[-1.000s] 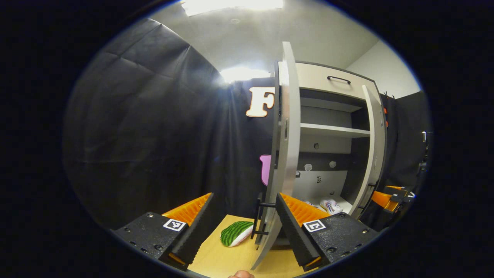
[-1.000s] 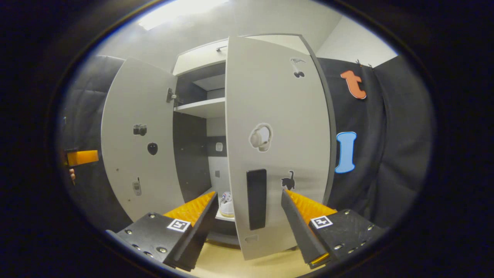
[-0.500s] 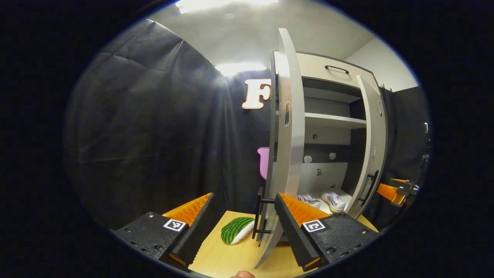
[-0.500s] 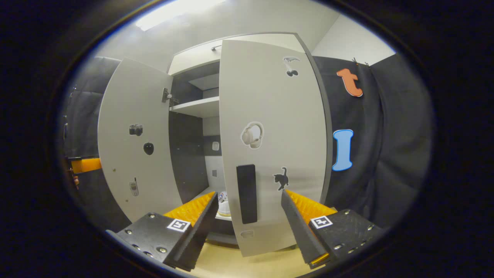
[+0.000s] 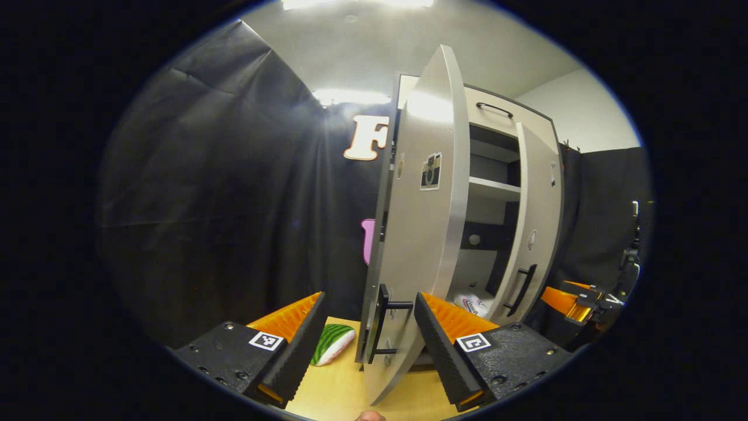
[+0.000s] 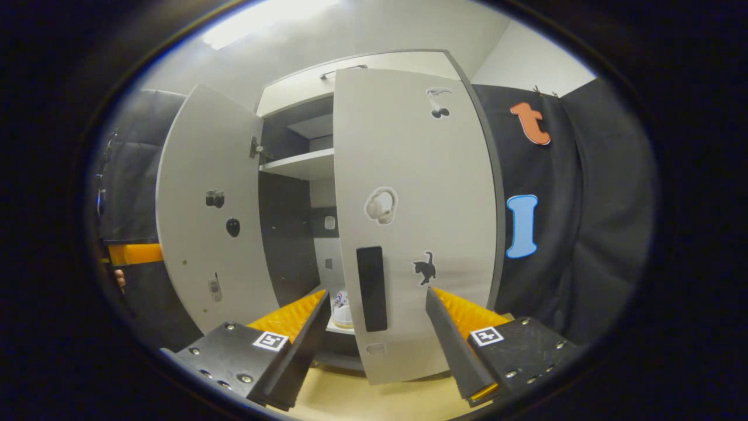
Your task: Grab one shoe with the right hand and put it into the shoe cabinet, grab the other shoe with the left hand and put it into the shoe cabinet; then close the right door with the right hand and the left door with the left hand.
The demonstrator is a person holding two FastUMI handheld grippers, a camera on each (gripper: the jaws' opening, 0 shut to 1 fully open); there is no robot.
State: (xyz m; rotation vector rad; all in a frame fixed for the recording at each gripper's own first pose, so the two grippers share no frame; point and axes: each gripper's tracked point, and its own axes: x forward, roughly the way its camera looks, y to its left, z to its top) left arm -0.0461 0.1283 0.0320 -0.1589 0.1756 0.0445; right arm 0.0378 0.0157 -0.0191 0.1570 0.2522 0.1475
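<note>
The tall pale-grey shoe cabinet point(image 6: 304, 166) stands on the light wooden counter point(image 5: 339, 389) with both doors ajar. In the left gripper view, the left door point(image 5: 423, 234) with its black bar handle point(image 5: 381, 323) rises between the spread fingers of the left gripper point(image 5: 365, 333), which grasps nothing. In the right gripper view, the right door point(image 6: 412, 222) stands just ahead of the right gripper point(image 6: 377, 330), likewise released. A white shoe point(image 5: 472, 304) rests on the cabinet's bottom shelf. A small green-striped watermelon-slice toy point(image 5: 330, 344) lies on the counter.
</note>
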